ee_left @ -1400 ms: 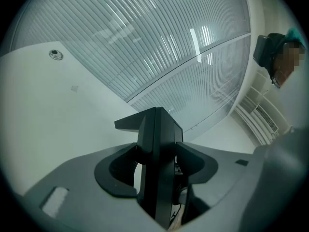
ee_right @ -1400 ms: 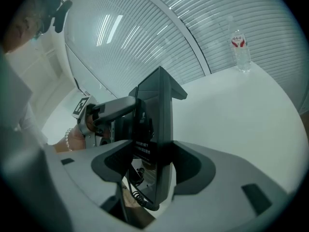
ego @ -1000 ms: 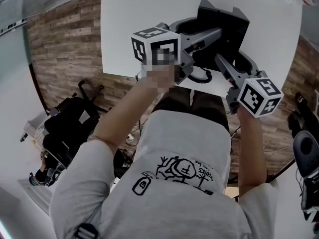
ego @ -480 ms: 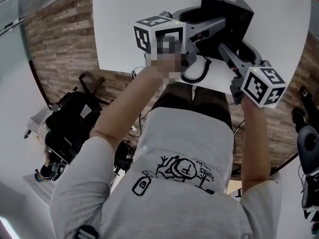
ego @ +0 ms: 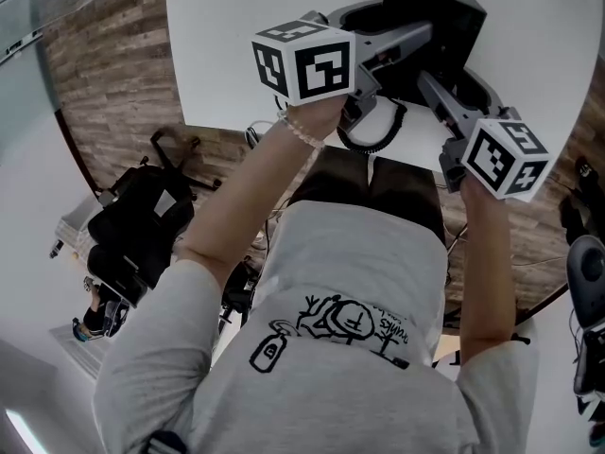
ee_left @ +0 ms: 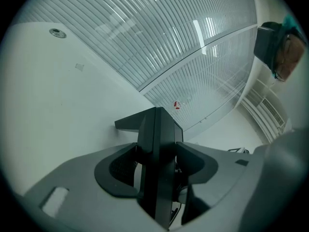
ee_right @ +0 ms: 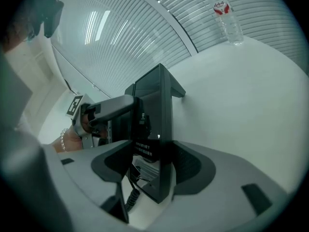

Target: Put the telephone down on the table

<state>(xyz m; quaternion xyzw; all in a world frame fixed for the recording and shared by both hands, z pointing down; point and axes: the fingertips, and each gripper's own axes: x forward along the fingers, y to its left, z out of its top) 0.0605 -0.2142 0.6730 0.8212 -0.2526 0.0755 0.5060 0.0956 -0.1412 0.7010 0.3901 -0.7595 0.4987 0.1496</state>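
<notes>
The black telephone [ego: 430, 22] stands on edge over the near rim of the white table [ego: 246, 45], held from both sides. My left gripper [ego: 414, 38] is shut on its left edge, and my right gripper [ego: 427, 81] is shut on its lower right edge. In the left gripper view the dark slab of the telephone [ee_left: 157, 144] fills the gap between the pads. The right gripper view shows the telephone [ee_right: 154, 105] pinched the same way, with the left gripper [ee_right: 108, 108] beyond it. A coiled cord [ego: 373, 130] hangs below. Whether the base touches the tabletop I cannot tell.
A clear water bottle [ee_right: 227, 13] with a red label stands at the table's far side. On the wooden floor a black bag [ego: 137, 225] lies to the left, and a dark office chair [ego: 586, 272] is at the right edge.
Both grippers have sunk a little with the telephone, closer to the tabletop. The coiled cord now hangs over the table's near edge. Both grips are unchanged.
</notes>
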